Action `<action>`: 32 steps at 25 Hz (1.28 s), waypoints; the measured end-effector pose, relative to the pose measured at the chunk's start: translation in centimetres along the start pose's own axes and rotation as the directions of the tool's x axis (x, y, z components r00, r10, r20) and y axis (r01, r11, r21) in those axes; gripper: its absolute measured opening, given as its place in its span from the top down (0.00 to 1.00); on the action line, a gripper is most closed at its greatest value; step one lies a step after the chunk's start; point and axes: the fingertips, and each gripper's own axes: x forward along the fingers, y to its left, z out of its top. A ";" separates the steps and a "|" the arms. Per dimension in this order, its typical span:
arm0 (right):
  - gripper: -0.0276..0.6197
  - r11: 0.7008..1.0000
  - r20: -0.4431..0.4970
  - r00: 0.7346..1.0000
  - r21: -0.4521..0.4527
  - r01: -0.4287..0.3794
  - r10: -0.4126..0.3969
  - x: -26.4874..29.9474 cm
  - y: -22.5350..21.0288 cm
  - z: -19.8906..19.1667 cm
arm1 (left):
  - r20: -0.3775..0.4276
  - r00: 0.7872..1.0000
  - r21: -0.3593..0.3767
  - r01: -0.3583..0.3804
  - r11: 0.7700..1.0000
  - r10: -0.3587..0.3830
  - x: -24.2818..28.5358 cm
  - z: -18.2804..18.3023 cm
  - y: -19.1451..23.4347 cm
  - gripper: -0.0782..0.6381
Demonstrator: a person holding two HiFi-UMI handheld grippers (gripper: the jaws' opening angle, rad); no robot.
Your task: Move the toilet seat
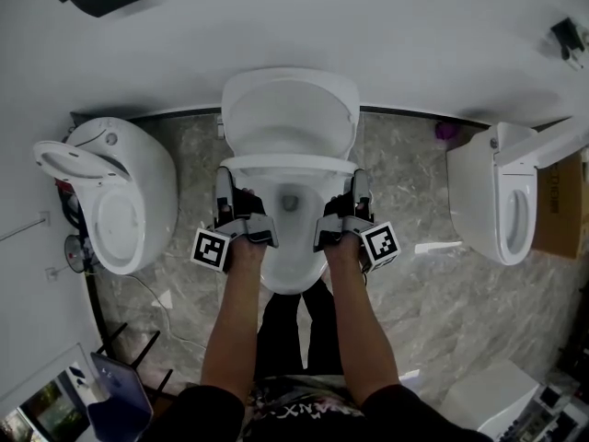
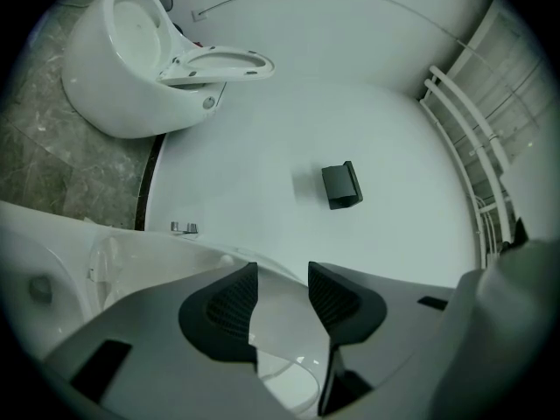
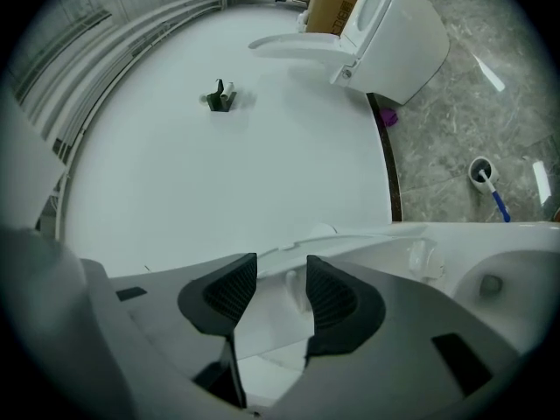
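Gripping the white oval toilet seat (image 1: 290, 164) at both sides, centre of the head view: the left hand-held gripper (image 1: 224, 190) pinches its left rim, the right hand-held gripper (image 1: 361, 190) its right rim. The seat sits partway up, above the white ceramic toilet bowl (image 1: 293, 270) and below the raised white lid (image 1: 290, 109), which is up against the wall. A dark drain hole (image 1: 290, 201) shows at the bowl's bottom.

In the left gripper view the seat edge (image 2: 280, 322) fills the gap between the black ribbed pads (image 2: 232, 303). A black wall box (image 2: 341, 185) is mid-frame and a second white toilet (image 2: 114, 68) is upper left.

In the right gripper view the pads (image 3: 332, 296) close on the seat (image 3: 267, 322). Only this view shows a small round brush pot (image 3: 479, 171) holding a blue-handled brush (image 3: 497, 201), on the grey marble floor (image 3: 455, 103) at right. A third white toilet (image 3: 398, 38) is at the top, with a brown cardboard box (image 3: 331, 3) beside it.
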 end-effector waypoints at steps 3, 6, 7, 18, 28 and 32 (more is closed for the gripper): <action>0.69 1.000 0.009 1.000 -0.003 -0.006 0.006 0.3 0.2 0.1 | 0.006 1.000 0.001 0.004 1.000 -0.004 0.5 -0.2 -0.1 0.63; 0.69 1.000 0.004 1.000 -0.014 -0.003 0.003 1.1 0.4 0.0 | 0.010 1.000 -0.002 0.009 1.000 -0.009 1.4 -0.2 -0.1 0.64; 0.69 1.000 0.001 1.000 -0.017 -0.006 0.006 1.5 0.5 0.0 | 0.011 1.000 -0.003 0.013 1.000 -0.013 1.7 -0.2 -0.1 0.65; 0.76 0.999 0.011 1.000 -0.027 -0.019 0.019 4.5 1.1 -0.1 | -0.031 0.998 0.020 0.047 0.999 -0.046 5.5 -0.9 -0.3 0.69; 0.90 0.994 -0.078 0.996 -0.092 -0.056 0.049 7.2 2.7 -3.3 | -0.058 0.997 0.026 0.058 0.998 -0.056 8.3 -1.1 0.0 0.69; 0.92 0.993 -0.091 0.994 -0.100 -0.062 0.052 8.7 3.3 -4.4 | -0.064 0.996 0.033 0.064 0.997 -0.062 9.4 -0.9 -0.1 0.76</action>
